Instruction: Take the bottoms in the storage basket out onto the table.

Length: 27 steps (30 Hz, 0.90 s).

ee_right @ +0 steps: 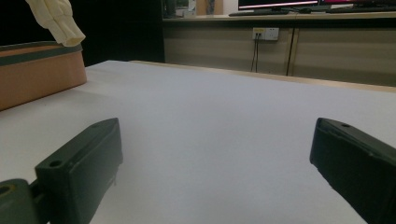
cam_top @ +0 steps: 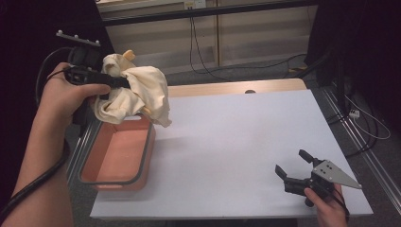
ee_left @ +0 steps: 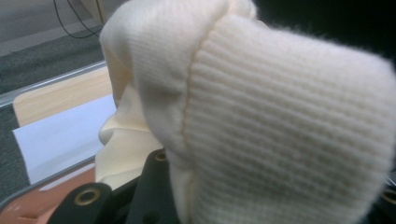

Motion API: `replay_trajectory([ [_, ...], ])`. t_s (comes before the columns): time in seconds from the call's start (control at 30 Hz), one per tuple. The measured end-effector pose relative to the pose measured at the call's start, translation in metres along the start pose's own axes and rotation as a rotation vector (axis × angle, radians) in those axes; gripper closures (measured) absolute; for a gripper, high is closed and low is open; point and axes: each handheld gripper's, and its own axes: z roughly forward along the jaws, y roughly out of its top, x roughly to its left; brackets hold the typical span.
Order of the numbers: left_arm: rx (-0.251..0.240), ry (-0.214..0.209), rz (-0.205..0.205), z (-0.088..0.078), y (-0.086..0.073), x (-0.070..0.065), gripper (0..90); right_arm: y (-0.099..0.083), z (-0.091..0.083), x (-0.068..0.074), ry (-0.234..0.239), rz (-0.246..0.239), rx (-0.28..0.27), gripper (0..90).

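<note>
A cream knitted garment hangs bunched in the air above the far end of a salmon-coloured bin at the table's left side. My left gripper is shut on the garment, held up in a hand. In the left gripper view the ribbed knit covers the jaws at close range. Near the table's front right corner my right gripper rests low and open with nothing between its jaws. In the right gripper view the bin is far off at left, with a hanging end of the garment above it.
The white table top spreads between the bin and my right gripper. A wooden strip runs along its far edge. Cables lie on the floor beyond, in front of wooden cabinets.
</note>
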Motion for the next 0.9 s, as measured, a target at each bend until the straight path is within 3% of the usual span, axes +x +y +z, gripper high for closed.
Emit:
replay_trajectory([
  [0.4,-0.004,-0.023,0.021,0.022,-0.008,-0.007,71.2,0.000,0.001,0.001,0.003,0.002,0.001,2.3],
  [0.9,0.036,-0.070,0.054,0.049,-0.024,-0.015,71.0,0.000,0.000,0.001,0.003,0.003,0.000,2.3],
])
